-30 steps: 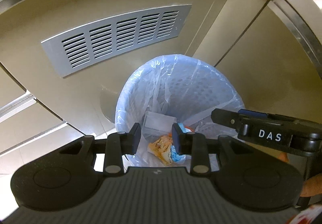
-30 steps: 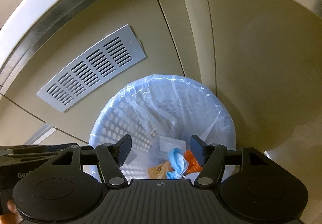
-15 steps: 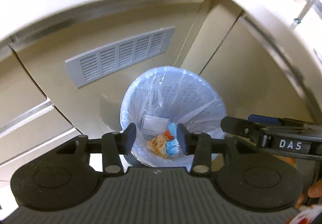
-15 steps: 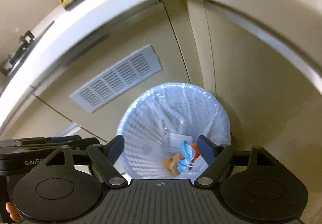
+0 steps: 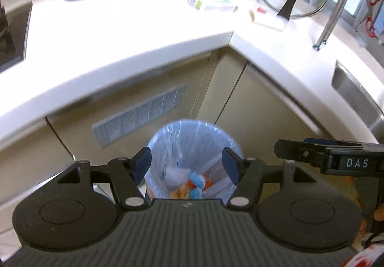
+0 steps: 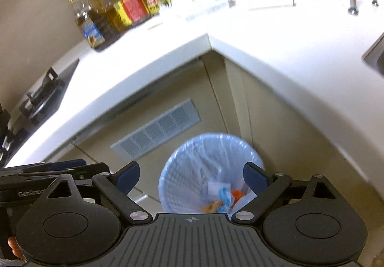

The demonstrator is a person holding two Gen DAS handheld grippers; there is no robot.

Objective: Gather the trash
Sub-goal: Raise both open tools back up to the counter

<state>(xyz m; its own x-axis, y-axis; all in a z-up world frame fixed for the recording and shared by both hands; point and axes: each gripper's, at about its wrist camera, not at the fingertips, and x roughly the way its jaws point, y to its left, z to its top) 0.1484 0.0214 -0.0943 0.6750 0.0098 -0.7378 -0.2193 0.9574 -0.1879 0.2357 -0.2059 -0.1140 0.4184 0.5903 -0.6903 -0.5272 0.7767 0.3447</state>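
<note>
Left wrist: two tools (image 5: 186, 163) (image 6: 191, 177), both opening, empty; one bin (image 5: 168, 142).

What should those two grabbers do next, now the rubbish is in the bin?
Probably swing up to the counter for the wrappers lying there. The bin already holds crumpled trash. The left gripper and right gripper have nothing between their fingers, and their jaws are opening, so both look free for another pickup.
</note>
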